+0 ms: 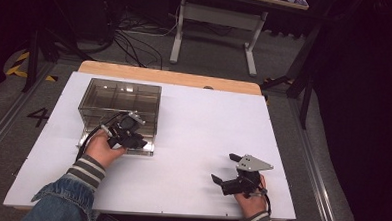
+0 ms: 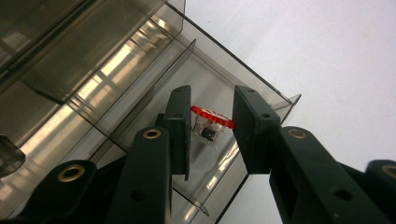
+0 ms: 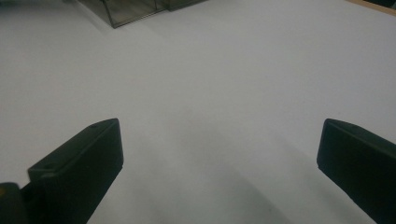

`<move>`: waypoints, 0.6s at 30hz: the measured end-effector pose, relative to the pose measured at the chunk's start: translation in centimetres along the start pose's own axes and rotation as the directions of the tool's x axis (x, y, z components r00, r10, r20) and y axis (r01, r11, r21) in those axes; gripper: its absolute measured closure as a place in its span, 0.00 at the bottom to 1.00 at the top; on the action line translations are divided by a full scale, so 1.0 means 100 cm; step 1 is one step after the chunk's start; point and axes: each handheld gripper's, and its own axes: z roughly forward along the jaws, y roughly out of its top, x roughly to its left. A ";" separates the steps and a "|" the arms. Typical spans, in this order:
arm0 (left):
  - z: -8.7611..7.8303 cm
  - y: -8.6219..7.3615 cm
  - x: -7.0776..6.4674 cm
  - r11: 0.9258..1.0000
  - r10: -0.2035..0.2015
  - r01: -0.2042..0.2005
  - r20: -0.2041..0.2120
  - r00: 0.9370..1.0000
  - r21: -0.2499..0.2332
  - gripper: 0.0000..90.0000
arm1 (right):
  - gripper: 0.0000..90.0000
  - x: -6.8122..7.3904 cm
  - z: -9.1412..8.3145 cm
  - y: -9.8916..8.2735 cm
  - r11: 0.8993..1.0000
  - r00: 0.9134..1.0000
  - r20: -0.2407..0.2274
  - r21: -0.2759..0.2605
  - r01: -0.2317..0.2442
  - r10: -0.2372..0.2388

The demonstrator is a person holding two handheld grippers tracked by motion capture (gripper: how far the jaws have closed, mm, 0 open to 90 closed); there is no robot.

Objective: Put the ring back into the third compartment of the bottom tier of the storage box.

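A smoky clear plastic box (image 1: 119, 104) with several compartments stands at the left of the white table top (image 1: 203, 126). My left gripper (image 1: 129, 136) reaches into the box's front edge. In the left gripper view it (image 2: 211, 105) is shut on a small red-rimmed part (image 2: 212, 117) with a clear body, held over a front corner compartment of the box (image 2: 140, 79). The red rim touches both pads. My right gripper (image 1: 223, 168) rests low over the table near the front right, its jaws wide open with nothing between them (image 3: 219, 135).
The box's corner (image 3: 126, 9) shows far off in the right gripper view. Bare white table surface (image 3: 210, 70) lies between the two hands. Beyond the table's wooden far edge (image 1: 170, 77) are floor cables and the legs of another table (image 1: 213, 21).
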 end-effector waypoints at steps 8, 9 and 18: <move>0.002 0.000 0.000 1.000 0.001 -0.001 -0.001 1.000 0.015 0.75 | 0.01 0.000 0.000 0.000 1.000 1.000 -0.001 -0.002 0.000 0.000; 0.002 0.000 0.000 1.000 0.003 -0.003 -0.004 1.000 0.016 0.75 | 0.01 0.000 0.000 0.000 1.000 1.000 -0.001 -0.001 0.001 -0.001; 0.003 0.000 -0.001 1.000 0.001 -0.001 -0.008 1.000 0.025 0.75 | 0.01 0.000 0.000 0.000 1.000 1.000 -0.001 0.000 -0.001 0.001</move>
